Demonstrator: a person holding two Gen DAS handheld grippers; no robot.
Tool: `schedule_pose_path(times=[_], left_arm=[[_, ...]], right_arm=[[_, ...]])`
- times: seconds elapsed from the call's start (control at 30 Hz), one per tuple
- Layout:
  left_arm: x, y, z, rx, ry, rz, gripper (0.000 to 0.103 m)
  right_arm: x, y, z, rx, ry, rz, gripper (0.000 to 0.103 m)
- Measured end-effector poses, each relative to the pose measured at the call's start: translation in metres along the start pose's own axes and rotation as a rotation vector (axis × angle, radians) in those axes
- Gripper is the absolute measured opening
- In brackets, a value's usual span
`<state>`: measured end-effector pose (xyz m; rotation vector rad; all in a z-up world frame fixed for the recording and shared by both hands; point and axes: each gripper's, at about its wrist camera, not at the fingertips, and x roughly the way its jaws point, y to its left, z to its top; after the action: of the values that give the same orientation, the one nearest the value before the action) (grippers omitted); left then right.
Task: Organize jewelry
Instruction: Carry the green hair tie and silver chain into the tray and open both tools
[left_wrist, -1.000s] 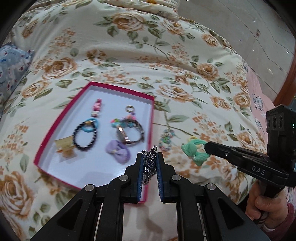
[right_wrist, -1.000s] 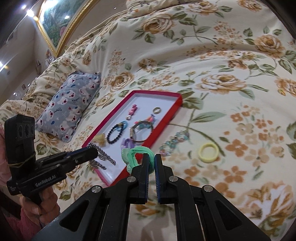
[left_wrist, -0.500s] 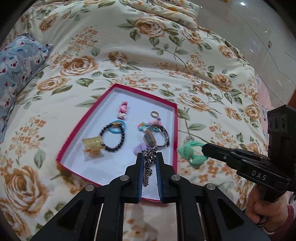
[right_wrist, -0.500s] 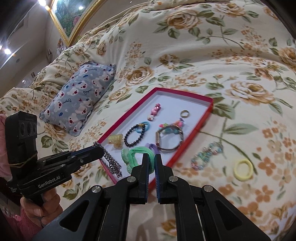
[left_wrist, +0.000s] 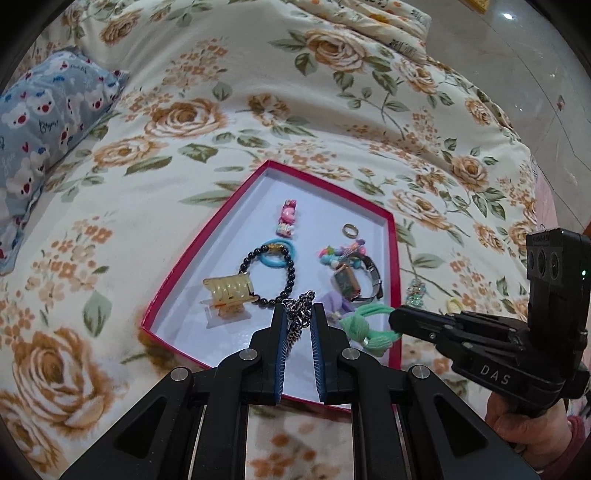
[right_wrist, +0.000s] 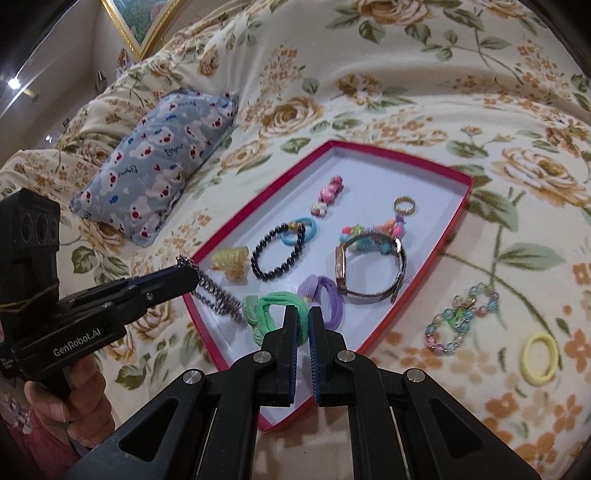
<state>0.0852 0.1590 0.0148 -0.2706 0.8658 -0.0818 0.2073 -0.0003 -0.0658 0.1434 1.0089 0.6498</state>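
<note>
A red-rimmed white tray (left_wrist: 207, 254) (right_wrist: 417, 162) lies on the flowered bedspread. In it lie a black bead bracelet (left_wrist: 269, 273), a watch (right_wrist: 369, 269), a purple hair tie (right_wrist: 325, 295), a ring (right_wrist: 404, 205), a yellow clip (left_wrist: 229, 291) and a pink charm (left_wrist: 287, 218). My left gripper (left_wrist: 298, 314) is shut on a silver chain (right_wrist: 214, 291) and holds it over the tray's near part. My right gripper (right_wrist: 303, 314) is shut on a green hair tie (left_wrist: 365, 328) (right_wrist: 273, 310), also above the tray's near end.
A clear bead bracelet (right_wrist: 458, 317) and a yellow hair ring (right_wrist: 539, 358) lie on the bedspread right of the tray. A blue bear-print pillow (right_wrist: 159, 144) lies to the left beyond the tray. The bed edge and tiled floor (left_wrist: 517, 55) are at the far right.
Both grippers have moved left and in over the tray's near end, each still carrying its item. The green hair tie went from beside the tray to above it.
</note>
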Motion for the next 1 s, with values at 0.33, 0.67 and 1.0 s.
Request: schedule_pose_path(times=[0.33,0.67,1.0], left_arm=[[0.034,0.014,-0.002,-0.033,0.070,0.037,0.011],[0.053,0.019,-0.004,-0.043,0.110,0.071,0.012],[0.055,0.017,-0.005,-0.037,0.116,0.087,0.014]], right_arm=[[0.025,-0.001,-0.006,-0.026,0.077,-0.031,0.006],[0.034,0.002,-0.006,-0.047,0.101,-0.048,0.010],[0.029,0.000,-0.006,-0.026,0.088,-0.030,0.016]])
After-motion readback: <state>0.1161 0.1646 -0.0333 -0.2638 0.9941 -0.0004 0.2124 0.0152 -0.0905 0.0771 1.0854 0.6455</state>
